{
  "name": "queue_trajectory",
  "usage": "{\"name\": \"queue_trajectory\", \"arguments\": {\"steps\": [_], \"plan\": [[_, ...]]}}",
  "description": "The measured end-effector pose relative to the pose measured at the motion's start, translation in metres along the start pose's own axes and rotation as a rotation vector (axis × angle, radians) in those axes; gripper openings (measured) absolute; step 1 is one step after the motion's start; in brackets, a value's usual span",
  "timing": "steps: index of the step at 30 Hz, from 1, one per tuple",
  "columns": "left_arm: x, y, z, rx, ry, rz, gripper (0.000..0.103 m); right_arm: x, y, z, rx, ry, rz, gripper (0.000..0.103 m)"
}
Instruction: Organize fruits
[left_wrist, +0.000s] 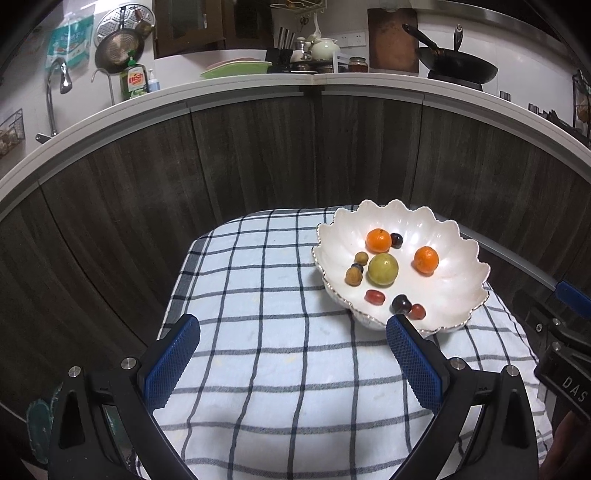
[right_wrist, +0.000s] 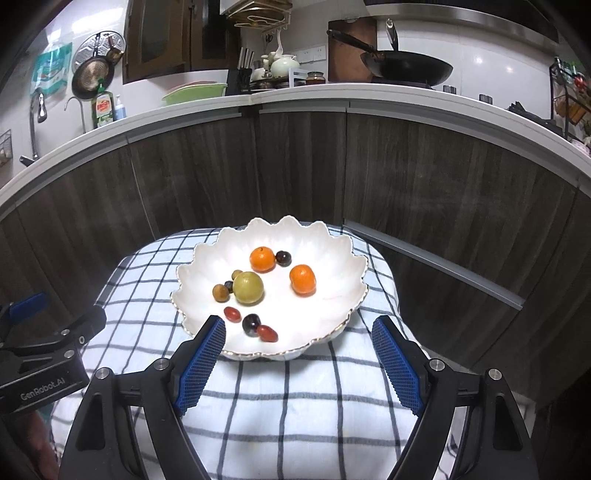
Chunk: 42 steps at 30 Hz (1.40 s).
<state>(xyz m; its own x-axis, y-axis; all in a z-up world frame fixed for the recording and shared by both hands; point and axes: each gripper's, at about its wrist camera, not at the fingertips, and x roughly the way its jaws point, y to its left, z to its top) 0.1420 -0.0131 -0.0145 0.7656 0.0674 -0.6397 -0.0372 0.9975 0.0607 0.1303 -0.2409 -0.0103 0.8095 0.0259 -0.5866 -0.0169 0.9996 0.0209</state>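
The left gripper (left_wrist: 291, 326) has its blue-padded fingers (left_wrist: 171, 360) spread wide with nothing between them, above bare checked cloth (left_wrist: 258, 295). The right gripper (right_wrist: 297, 332) is likewise released and empty, its left finger tip overlapping the near rim of the white scalloped bowl (right_wrist: 207, 258) in its own view. In the left wrist view the left gripper's right finger tip hides a piece of the bowl's near rim, and the right gripper's body is cut off at the right edge.

All the fruit lies inside the bowl, which sits on the far right part of the cloth-covered worktop. There are two small oranges (right_wrist: 262, 259) (right_wrist: 303, 279), well apart from each other, and a dark grape (right_wrist: 283, 257) just beside the farther one. A green round fruit (right_wrist: 248, 287) sits near the middle, with two small brownish fruits (right_wrist: 220, 292) and a dark one half hidden at its left side. Nearer the front are a red oblong fruit (right_wrist: 232, 314), a dark grape (right_wrist: 251, 322) and another red one (right_wrist: 267, 333) touching it; what kind the small ones are is hard to tell.

The bowl's far rim reaches near the cloth's back edge, close to the dark wood cabinet front (right_wrist: 295, 166). The left and near parts of the cloth lie open. The cloth's near edge is hidden behind both gripper bodies.
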Motion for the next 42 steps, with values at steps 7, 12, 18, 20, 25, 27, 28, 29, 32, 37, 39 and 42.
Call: {"name": "queue_trajectory", "arguments": {"steps": [7,12,18,20,25,27,28,29,32,37,39,42], "plan": [[-0.015,0.005,-0.017,-0.014,-0.023,0.014,0.103,-0.019,-0.004,-0.014,0.031,-0.055,-0.009,0.083],[-0.026,0.008,-0.03,-0.021,-0.045,0.023,0.103,-0.029,-0.003,-0.023,0.03,-0.075,-0.009,0.083],[-0.036,0.009,-0.046,-0.034,-0.065,0.036,0.103,-0.038,-0.005,-0.041,0.029,-0.086,-0.002,0.083],[-0.038,0.01,-0.051,-0.038,-0.071,0.04,0.103,-0.04,-0.006,-0.047,0.029,-0.086,-0.003,0.083],[-0.038,0.009,-0.056,-0.035,-0.067,0.038,0.103,-0.042,-0.007,-0.053,0.015,-0.088,-0.004,0.083],[-0.038,0.008,-0.056,-0.034,-0.068,0.037,0.103,-0.044,-0.008,-0.053,0.02,-0.093,-0.005,0.083],[-0.037,0.008,-0.056,-0.033,-0.065,0.037,0.103,-0.044,-0.009,-0.052,0.022,-0.094,-0.006,0.083],[-0.037,0.008,-0.056,-0.034,-0.063,0.035,0.103,-0.044,-0.009,-0.052,0.023,-0.095,-0.006,0.083],[-0.038,0.008,-0.056,-0.035,-0.067,0.037,0.103,-0.044,-0.01,-0.052,0.027,-0.094,-0.005,0.083],[-0.038,0.008,-0.056,-0.037,-0.069,0.038,0.103,-0.044,-0.01,-0.052,0.024,-0.095,-0.005,0.083],[-0.038,0.008,-0.055,-0.036,-0.069,0.038,0.103,-0.045,-0.01,-0.052,0.023,-0.097,-0.005,0.083],[-0.038,0.008,-0.056,-0.036,-0.071,0.037,0.103,-0.046,-0.01,-0.052,0.027,-0.099,-0.006,0.083]]}}
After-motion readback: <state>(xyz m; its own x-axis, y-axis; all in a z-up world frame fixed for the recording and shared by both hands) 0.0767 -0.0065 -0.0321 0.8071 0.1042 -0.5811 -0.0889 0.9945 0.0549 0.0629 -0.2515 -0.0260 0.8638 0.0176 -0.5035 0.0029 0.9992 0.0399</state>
